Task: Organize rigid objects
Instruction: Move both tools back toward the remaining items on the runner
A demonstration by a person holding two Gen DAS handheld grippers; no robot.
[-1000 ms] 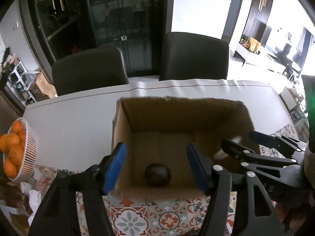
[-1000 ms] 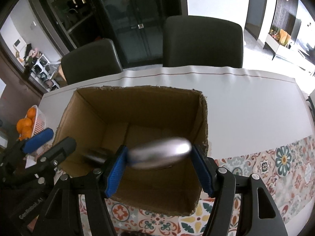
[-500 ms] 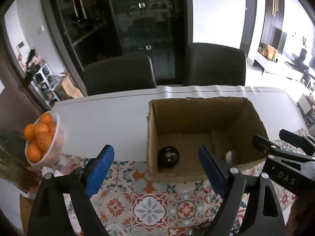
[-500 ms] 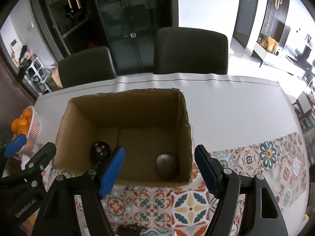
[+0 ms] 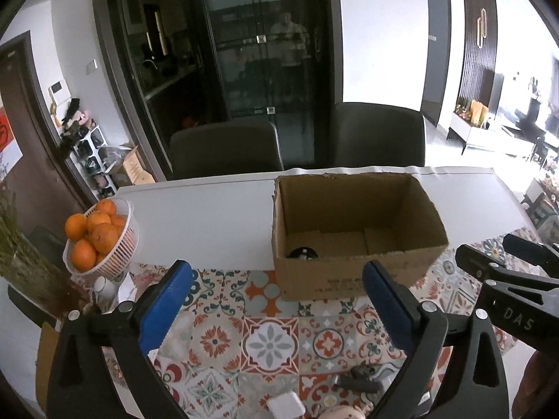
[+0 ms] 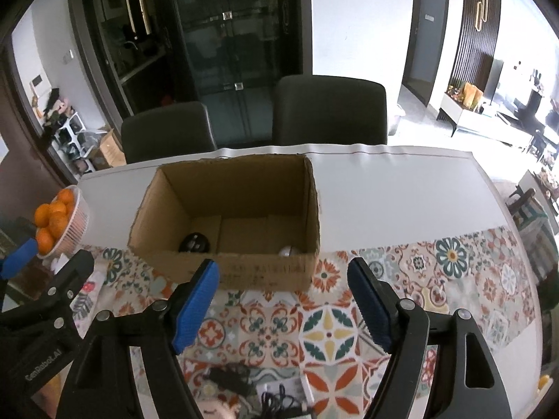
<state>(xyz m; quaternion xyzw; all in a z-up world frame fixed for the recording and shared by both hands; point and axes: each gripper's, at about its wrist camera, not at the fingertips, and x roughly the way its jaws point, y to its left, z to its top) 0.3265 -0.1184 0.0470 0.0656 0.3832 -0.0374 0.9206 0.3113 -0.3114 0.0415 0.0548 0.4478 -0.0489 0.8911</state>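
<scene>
Left gripper (image 5: 276,300) and right gripper (image 6: 283,300) hover empty, jaws opening. In the cardboard box (image 6: 244,269) lie a black ball (image 6: 194,242) and a silver object (image 6: 288,250).

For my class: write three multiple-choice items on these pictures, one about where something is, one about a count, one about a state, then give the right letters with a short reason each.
1. Where is the dark round object?
A. on the tiled cloth
B. inside the cardboard box, near its left wall
C. in the basket

2. How many objects show inside the box in the right wrist view?
A. none
B. two
C. five

3. What is between the fingers of the right gripper?
A. nothing
B. an orange
C. a cable

Answers:
1 B: it lies on the box floor by the left wall.
2 B: the dark one and a pale rounded object behind the front wall.
3 A: its jaws are opening with only cloth behind them.
</scene>
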